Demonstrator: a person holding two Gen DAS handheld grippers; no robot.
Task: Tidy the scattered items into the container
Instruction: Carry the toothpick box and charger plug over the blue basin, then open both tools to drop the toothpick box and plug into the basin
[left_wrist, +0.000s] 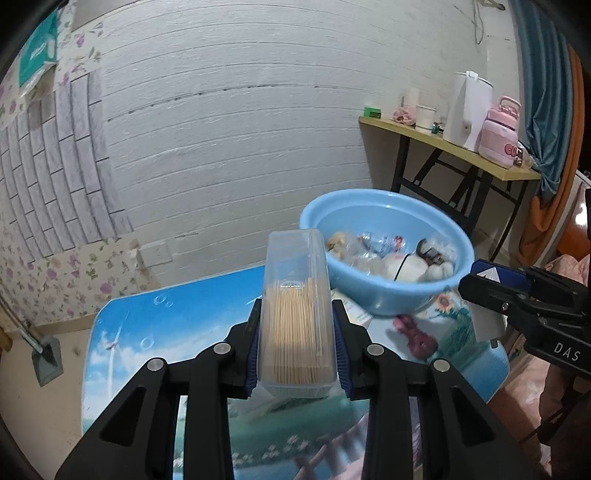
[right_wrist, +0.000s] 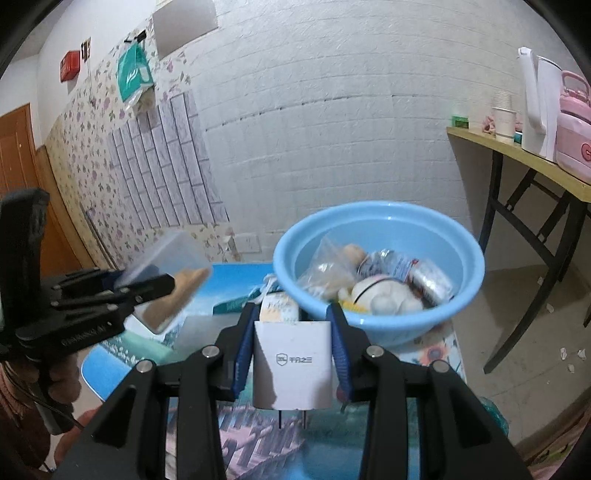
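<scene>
Now my left gripper (left_wrist: 297, 343) is clamped on the clear toothpick box (left_wrist: 295, 310), and my right gripper (right_wrist: 293, 354) on the white charger plug (right_wrist: 291, 365), both raised just short of the blue basin (right_wrist: 380, 321), which holds small items.

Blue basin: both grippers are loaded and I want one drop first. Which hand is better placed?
Probably right: its gripper, holding the white charger, sits just before the blue basin. The left gripper with the toothpick box sits off to its side.
</scene>
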